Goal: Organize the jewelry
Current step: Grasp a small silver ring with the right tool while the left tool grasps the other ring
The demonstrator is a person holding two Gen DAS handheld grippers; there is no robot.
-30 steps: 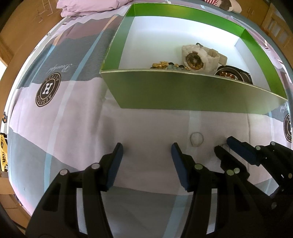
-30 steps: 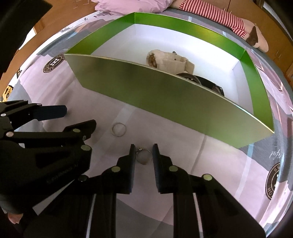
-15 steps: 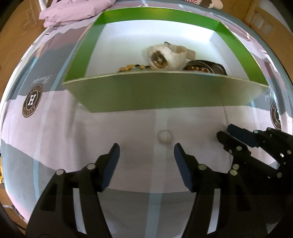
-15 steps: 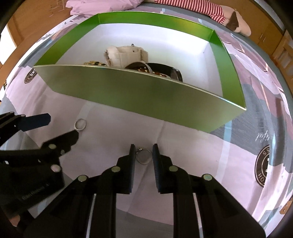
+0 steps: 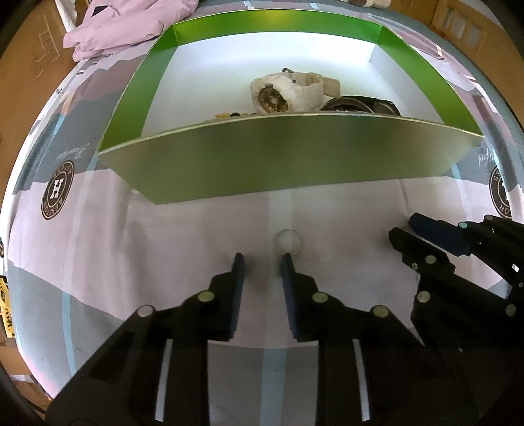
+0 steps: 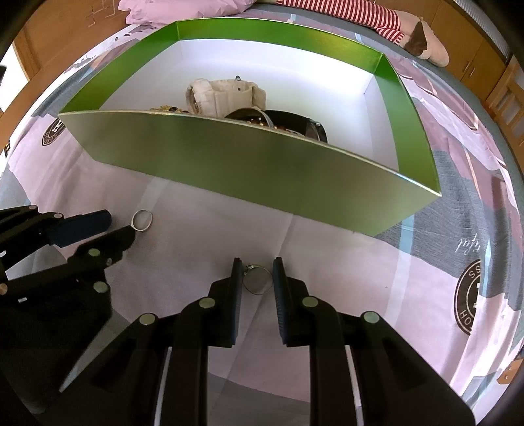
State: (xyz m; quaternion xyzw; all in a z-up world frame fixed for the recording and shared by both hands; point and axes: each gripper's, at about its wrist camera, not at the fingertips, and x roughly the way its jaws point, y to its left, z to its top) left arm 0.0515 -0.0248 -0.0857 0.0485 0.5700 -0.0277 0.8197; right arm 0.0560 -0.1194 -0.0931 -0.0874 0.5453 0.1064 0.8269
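While the green box (image 6: pixel 249 170) sits on a pink and grey printed bedsheet (image 6: pixel 442 262), we see both grippers low over the cloth on its near side. The right gripper (image 6: pixel 257 278) has its jaws drawn narrow around a thin silver ring (image 6: pixel 258 280), which lies between the two fingers; its small stone setting is touching, or all but touching, the left finger, and we cannot tell whether the other finger meets the ring. The left gripper (image 5: pixel 262 262) has its jaws partly closed with a clear gap between them, empty, and a second ring (image 5: pixel 288 241) lies flat on the sheet just ahead of its right fingertip, between that tip and the box's near wall. In the right wrist view that same ring (image 6: pixel 141 220) lies just off the tip of the left gripper's nearer finger. Inside the box, against the near wall, we see a white watch (image 5: pixel 288 93), a dark watch (image 5: pixel 360 105) touching it on its right side, and a small heap of gold-coloured pieces (image 5: pixel 229 115) to its left. A rumpled pink cloth (image 5: pixel 131 26) lies beyond the box's far left corner.
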